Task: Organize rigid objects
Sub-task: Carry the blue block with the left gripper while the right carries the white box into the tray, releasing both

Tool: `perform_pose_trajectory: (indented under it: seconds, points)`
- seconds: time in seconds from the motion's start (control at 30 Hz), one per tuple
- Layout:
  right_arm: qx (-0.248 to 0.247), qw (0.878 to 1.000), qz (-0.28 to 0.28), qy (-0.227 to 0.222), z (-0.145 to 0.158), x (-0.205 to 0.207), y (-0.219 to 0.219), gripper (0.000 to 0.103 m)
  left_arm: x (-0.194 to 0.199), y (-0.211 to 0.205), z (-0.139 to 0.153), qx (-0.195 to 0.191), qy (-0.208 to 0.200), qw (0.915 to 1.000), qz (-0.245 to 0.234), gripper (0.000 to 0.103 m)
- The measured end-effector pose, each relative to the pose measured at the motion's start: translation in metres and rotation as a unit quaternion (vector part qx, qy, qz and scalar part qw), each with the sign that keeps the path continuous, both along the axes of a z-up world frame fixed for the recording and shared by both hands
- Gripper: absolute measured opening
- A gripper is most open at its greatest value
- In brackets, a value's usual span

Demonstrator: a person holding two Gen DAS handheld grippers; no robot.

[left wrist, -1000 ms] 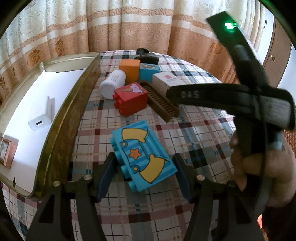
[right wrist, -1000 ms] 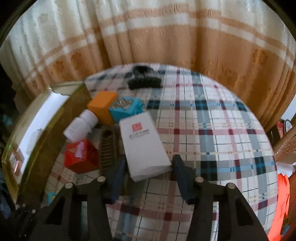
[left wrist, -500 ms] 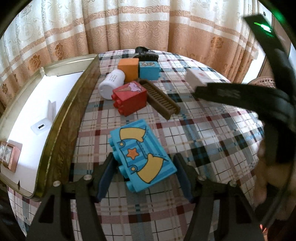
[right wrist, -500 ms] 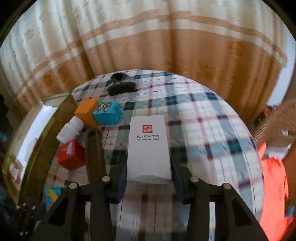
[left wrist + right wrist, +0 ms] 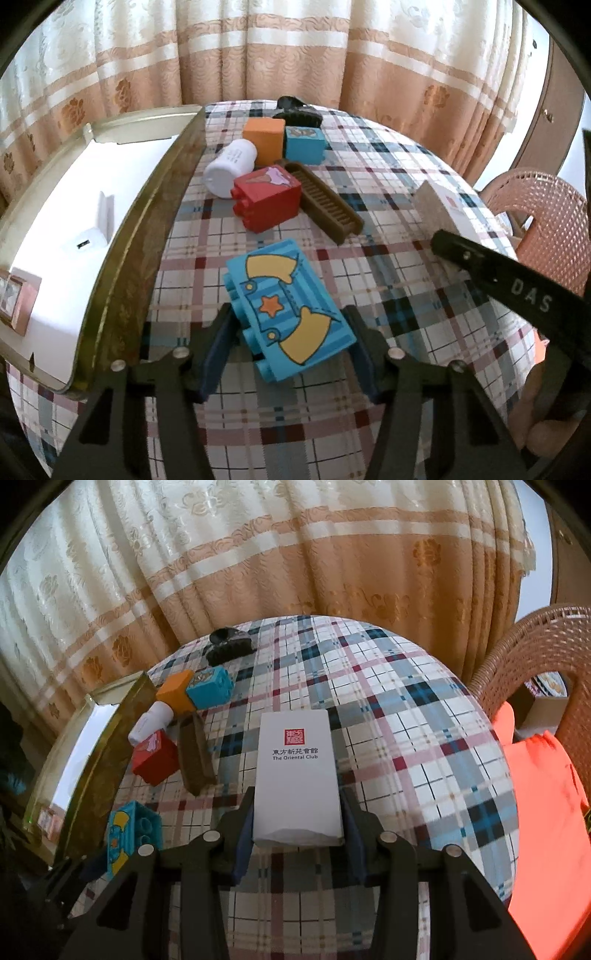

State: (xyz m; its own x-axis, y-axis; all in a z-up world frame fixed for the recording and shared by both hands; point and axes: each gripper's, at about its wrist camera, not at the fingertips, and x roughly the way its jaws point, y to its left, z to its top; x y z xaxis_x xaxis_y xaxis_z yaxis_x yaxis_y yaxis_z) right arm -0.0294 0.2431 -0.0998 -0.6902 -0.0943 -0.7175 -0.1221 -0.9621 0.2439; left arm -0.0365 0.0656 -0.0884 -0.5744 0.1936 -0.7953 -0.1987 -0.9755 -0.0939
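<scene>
Two handheld grippers are working over a round table (image 5: 406, 192) covered in plaid cloth. The right gripper (image 5: 297, 827) is clamping a white printed box (image 5: 297, 768) between its pads, carrying it above the cloth. The left gripper (image 5: 290, 347) is closing its jaws around a large blue block (image 5: 288, 310) that is lying flat on the table; the pads are not yet pressing it.

The block is sitting askew between the fingers, so the closing pads may catch only its corners and twist it away. The white box is being gripped near one end and may tip.

At twelve o'clock from the blue block, a red block (image 5: 267, 199), brown comb (image 5: 325, 203), white bottle (image 5: 231, 168), orange cube (image 5: 264, 140) and small blue cube (image 5: 304, 144) are crowding together, with a black hair clip (image 5: 295, 110) beyond. At nine o'clock, a gold-rimmed tray (image 5: 136, 236) is holding a white charger (image 5: 92, 229).
</scene>
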Motion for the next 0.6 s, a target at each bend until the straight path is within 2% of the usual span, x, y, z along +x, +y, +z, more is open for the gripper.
perform_pose_trajectory:
  seconds: [0.33, 0.43, 0.47, 0.6]
  points:
    - [0.012, 1.000, -0.016, 0.003, 0.002, 0.001, 0.001, 0.046, 0.002, 0.004, 0.001, -0.020, 0.003, 0.9998, 0.005, 0.058]
    - [0.017, 1.000, -0.020, 0.007, 0.003, 0.003, 0.001, 0.046, 0.008, 0.004, 0.007, -0.022, 0.017, 0.9996, 0.004, 0.052]
    - [0.021, 1.000, -0.021, 0.008, 0.004, 0.004, 0.001, 0.046, 0.011, 0.005, 0.010, -0.026, 0.024, 0.9994, 0.000, 0.046]
    - [0.037, 0.999, -0.022, 0.006, 0.005, 0.004, -0.003, 0.046, 0.018, 0.007, 0.018, -0.027, 0.039, 0.9988, -0.015, 0.042]
